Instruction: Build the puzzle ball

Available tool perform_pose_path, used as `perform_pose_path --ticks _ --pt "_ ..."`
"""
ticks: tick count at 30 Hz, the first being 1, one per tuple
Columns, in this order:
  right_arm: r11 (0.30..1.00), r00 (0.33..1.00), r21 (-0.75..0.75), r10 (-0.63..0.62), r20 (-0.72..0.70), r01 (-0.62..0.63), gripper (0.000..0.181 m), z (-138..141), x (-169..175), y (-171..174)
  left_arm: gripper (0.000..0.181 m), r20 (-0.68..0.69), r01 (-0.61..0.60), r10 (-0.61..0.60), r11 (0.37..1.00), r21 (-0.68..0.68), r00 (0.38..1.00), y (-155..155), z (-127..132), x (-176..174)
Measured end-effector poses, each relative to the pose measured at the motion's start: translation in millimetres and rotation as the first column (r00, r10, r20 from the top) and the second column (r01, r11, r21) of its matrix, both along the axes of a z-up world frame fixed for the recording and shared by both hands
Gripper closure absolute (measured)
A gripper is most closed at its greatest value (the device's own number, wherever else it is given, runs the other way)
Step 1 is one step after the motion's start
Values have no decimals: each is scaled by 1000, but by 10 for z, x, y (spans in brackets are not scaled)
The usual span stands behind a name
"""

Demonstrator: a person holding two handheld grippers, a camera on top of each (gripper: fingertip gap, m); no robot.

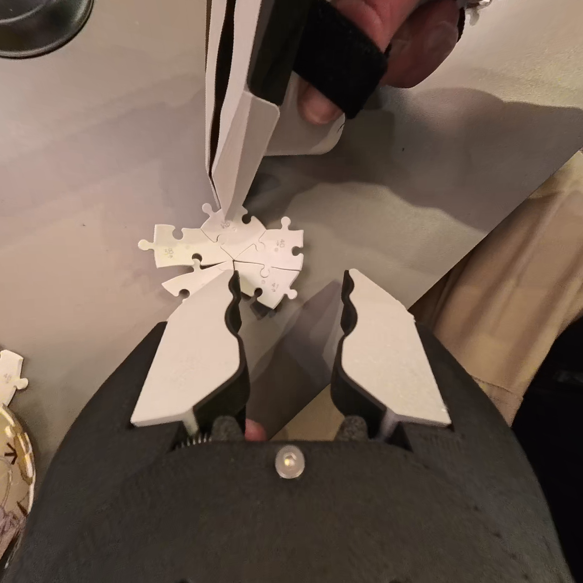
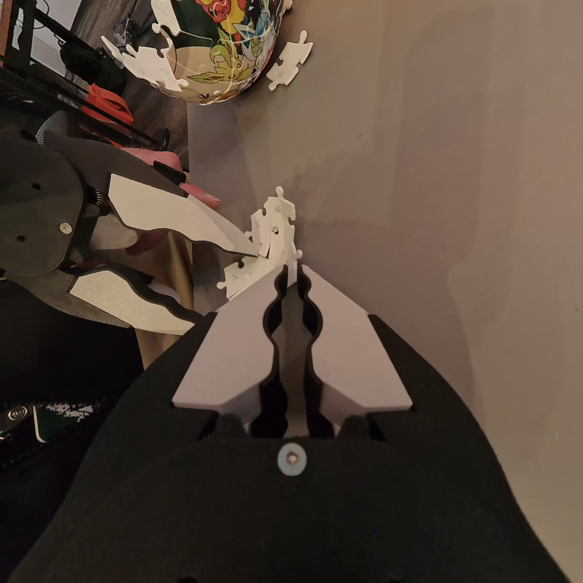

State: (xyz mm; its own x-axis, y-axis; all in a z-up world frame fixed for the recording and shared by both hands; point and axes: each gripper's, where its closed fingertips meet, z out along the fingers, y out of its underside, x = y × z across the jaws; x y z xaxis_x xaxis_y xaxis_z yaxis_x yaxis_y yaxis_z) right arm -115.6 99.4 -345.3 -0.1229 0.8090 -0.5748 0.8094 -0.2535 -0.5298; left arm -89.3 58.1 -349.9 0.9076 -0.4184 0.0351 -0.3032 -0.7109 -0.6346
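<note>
A cluster of several joined white puzzle pieces [image 1: 252,249], blank side up, lies slightly domed near the table's edge. My right gripper [image 1: 222,209] comes down from the far side and is shut on the cluster's far piece; in the right wrist view its tips [image 2: 293,271] pinch the cluster's edge [image 2: 277,227]. My left gripper [image 1: 290,277] is open, and its left fingertip [image 1: 232,277] lies over the cluster's near edge. It also shows in the right wrist view [image 2: 224,287], with one fingertip against the cluster. The partly built colourful puzzle ball [image 2: 220,53] sits farther off.
A loose white piece [image 2: 290,63] lies beside the ball; it also shows at the left edge of the left wrist view [image 1: 12,369], above the ball's rim [image 1: 15,457]. A dark round object [image 1: 41,25] sits far left. The grey table's edge [image 1: 441,268] runs diagonally at right. The dark round object [image 1: 41,25] is about 15 cm from my right fingertips.
</note>
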Motion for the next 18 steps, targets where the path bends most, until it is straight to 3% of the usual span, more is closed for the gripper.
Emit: perform_pose_path --ticks 18 --pt "998 999 61 20 -29 -18 163 14 -121 -28 121 -18 64 -65 998 -15 998 -11 -6 -1"
